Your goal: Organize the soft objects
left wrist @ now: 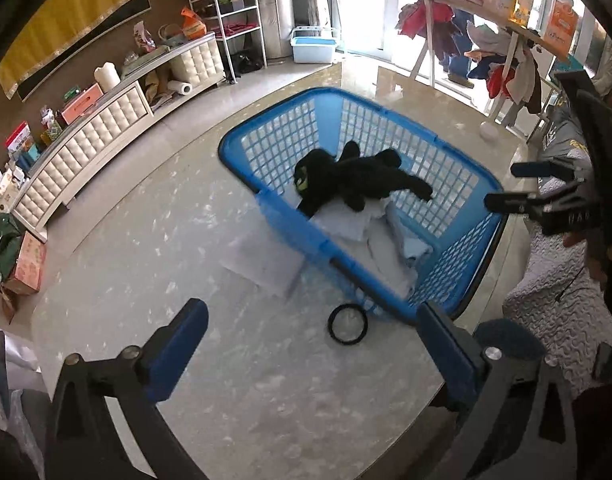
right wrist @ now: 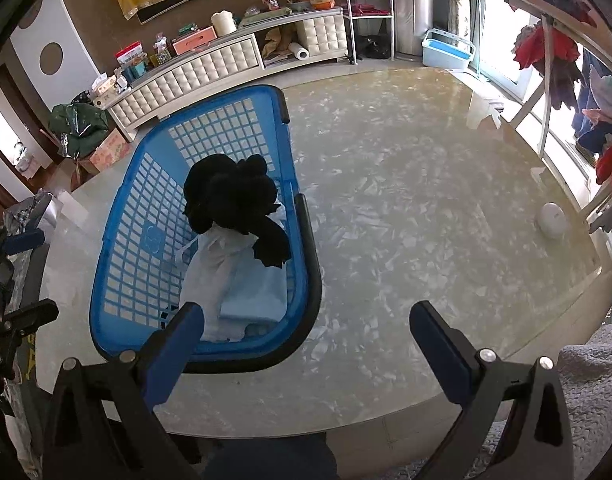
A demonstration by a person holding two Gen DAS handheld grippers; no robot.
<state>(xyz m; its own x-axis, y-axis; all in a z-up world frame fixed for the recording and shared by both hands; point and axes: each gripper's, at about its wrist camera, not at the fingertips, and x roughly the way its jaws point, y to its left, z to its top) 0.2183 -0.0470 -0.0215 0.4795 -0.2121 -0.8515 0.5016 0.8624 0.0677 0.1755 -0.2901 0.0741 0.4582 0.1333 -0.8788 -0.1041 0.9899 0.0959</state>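
A black plush toy (left wrist: pixel 358 178) lies on pale folded cloths (right wrist: pixel 242 280) inside the blue laundry basket (left wrist: pixel 458 248), at twelve o'clock from the left tongs (left wrist: pixel 312 346). Both left and right tongs (right wrist: pixel 306 342) gape wide, empty. Sorting looks nearly finished; a black ring (left wrist: pixel 348 324) remains on the worktop (right wrist: pixel 406 200).

Daylit windows (right wrist: pixel 502 32), brown wall (right wrist: pixel 98 20), tufted cream sideboard (right wrist: pixel 210 68).

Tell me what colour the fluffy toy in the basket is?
Black. The soft plush toy lying in the blue plastic basket shows best in the left wrist view.
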